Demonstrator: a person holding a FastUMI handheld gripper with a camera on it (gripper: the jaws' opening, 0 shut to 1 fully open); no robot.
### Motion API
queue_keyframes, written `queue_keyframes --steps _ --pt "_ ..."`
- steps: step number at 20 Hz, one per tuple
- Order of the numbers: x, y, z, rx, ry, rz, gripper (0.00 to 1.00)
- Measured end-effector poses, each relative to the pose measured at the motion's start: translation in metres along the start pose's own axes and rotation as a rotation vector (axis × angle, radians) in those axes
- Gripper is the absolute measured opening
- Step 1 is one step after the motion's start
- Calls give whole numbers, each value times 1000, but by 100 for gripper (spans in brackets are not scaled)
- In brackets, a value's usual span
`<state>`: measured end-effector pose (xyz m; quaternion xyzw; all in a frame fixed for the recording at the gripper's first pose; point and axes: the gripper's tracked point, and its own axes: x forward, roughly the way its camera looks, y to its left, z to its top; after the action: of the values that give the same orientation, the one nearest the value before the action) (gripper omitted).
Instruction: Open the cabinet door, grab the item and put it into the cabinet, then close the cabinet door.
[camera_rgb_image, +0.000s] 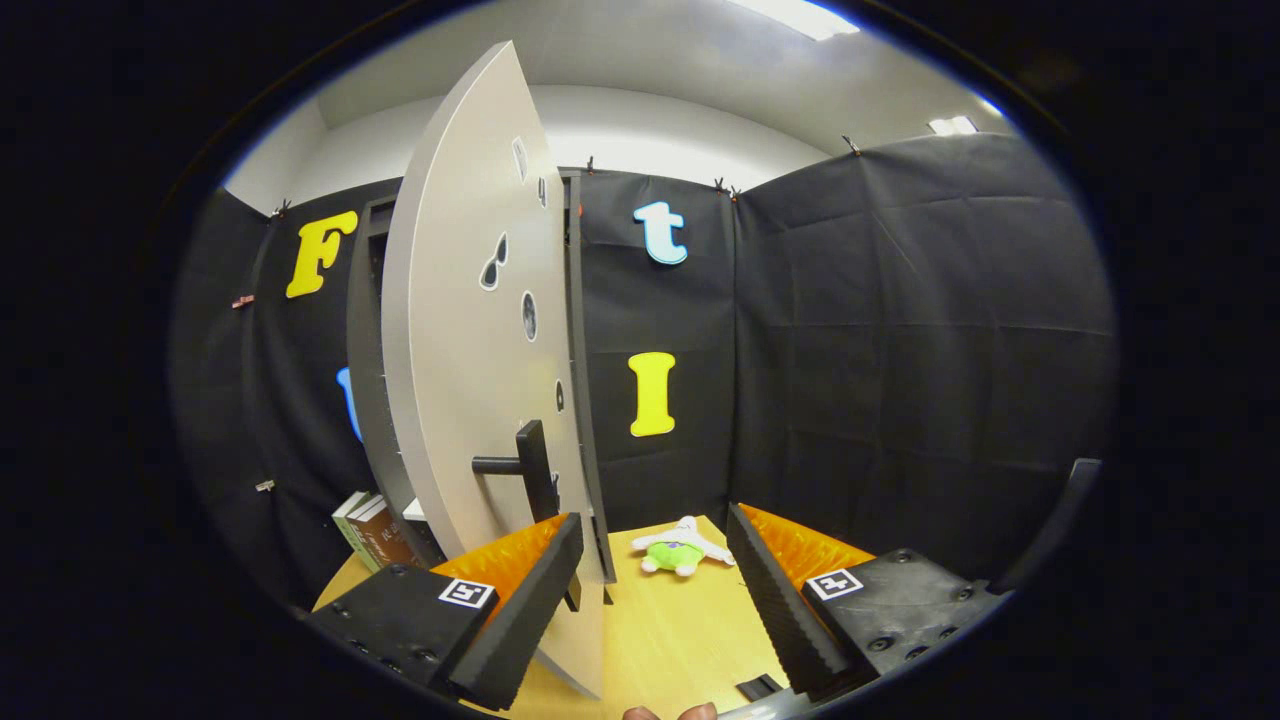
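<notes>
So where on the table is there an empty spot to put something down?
The widest bare patch of the table lies between the open gripper fingers, in front of the plush toy. It's crowded on the left, where the open cabinet door and its handle stand by one finger, with books behind.

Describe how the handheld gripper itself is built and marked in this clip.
The gripper has two long wedge-shaped fingers with ribbed, sawtooth-like inner faces. Each is bolted to a blocky black mount with visible screw heads, and each mount carries a small square black-and-white marker. No cables are visible. A sliver of the person's fingertips peeks in below; no sleeve can be seen.
</notes>
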<state>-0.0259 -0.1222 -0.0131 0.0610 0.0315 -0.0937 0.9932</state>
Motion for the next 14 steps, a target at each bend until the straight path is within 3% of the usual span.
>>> queue_keyframes --steps 14 --pt "15 174 -18 36 43 293 97"
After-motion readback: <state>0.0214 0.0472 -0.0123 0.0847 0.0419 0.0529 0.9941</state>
